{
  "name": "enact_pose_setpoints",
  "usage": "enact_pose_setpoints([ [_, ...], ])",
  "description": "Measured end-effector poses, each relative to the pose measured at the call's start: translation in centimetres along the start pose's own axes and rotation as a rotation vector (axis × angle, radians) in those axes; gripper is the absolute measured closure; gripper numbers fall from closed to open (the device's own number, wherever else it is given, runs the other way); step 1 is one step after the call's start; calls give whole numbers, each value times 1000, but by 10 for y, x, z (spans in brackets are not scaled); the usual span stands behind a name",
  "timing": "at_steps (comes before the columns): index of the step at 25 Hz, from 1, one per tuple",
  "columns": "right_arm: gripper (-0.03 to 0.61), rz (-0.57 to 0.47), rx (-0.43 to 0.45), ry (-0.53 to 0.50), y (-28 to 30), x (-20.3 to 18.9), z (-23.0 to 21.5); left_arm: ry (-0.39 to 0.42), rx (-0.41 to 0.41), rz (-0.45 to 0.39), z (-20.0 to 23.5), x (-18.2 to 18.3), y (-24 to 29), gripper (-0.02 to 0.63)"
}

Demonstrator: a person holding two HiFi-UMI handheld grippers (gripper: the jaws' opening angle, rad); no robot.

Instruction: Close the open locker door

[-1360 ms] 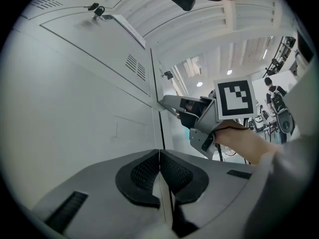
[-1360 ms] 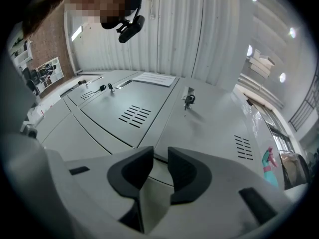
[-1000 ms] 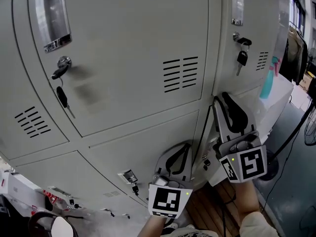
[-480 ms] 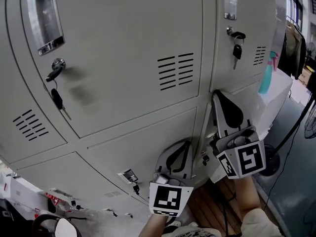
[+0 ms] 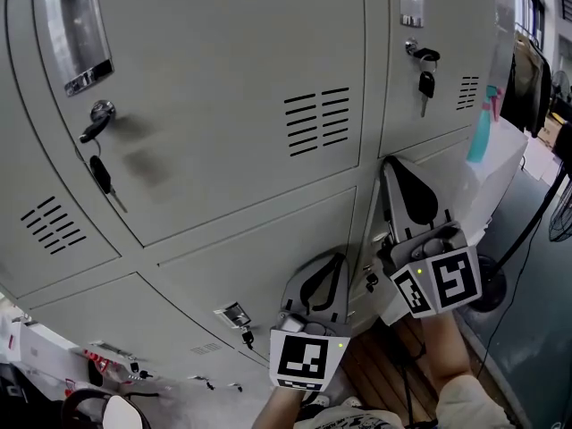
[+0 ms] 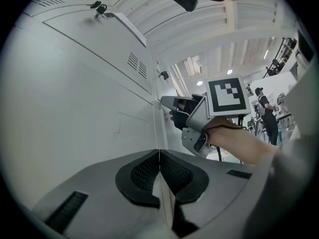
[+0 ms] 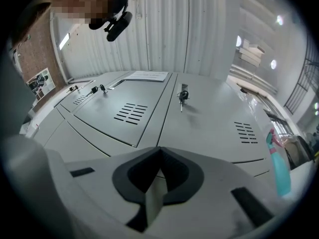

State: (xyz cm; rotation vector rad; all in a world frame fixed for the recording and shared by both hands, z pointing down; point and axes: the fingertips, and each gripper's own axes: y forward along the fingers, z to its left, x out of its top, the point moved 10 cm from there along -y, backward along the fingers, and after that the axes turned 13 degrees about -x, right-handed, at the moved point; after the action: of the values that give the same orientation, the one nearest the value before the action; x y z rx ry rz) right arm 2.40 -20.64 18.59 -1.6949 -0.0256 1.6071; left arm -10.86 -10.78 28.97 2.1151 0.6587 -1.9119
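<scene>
grey metal lockers [image 5: 232,79], hanging keys [image 5: 426,86], wood-plank floor [image 5: 371,378] beneath

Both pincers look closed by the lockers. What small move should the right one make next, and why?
Probably a short push forward with the right gripper. Its jaws are shut on nothing, its tip sits by the top left corner of the lower locker door, and a dark gap shows along that door's left edge, so it may not be fully seated.
</scene>
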Motion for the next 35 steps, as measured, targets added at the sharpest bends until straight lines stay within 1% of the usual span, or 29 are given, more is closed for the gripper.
enact_pose_setpoints([
  [4, 588, -20, -30, 19, -9, 1, -1, -3, -2, 2, 2, -2, -2, 606],
  [11, 588, -2, -83, -2, -32, 2, -9, -21, -23, -11, 1, -3, 0, 606],
  [17, 588, 68, -145, -38, -60, -7, -18, -41, -64, -26, -5, -6, 7, 606],
  [22, 588, 130, -190, -84, -85, -17, -20, -77, -111, -39, -12, -1, 13, 606],
  [27, 588, 177, -255, -70, -111, -24, -24, -60, -136, -29, -19, -8, 18, 606],
  [31, 588, 219, -292, -84, -130, -31, -21, -83, -164, -20, -25, -15, 21, 606],
  [35, 588, 244, -315, -77, -144, -32, -20, -80, -180, -13, -29, -14, 23, 606],
])
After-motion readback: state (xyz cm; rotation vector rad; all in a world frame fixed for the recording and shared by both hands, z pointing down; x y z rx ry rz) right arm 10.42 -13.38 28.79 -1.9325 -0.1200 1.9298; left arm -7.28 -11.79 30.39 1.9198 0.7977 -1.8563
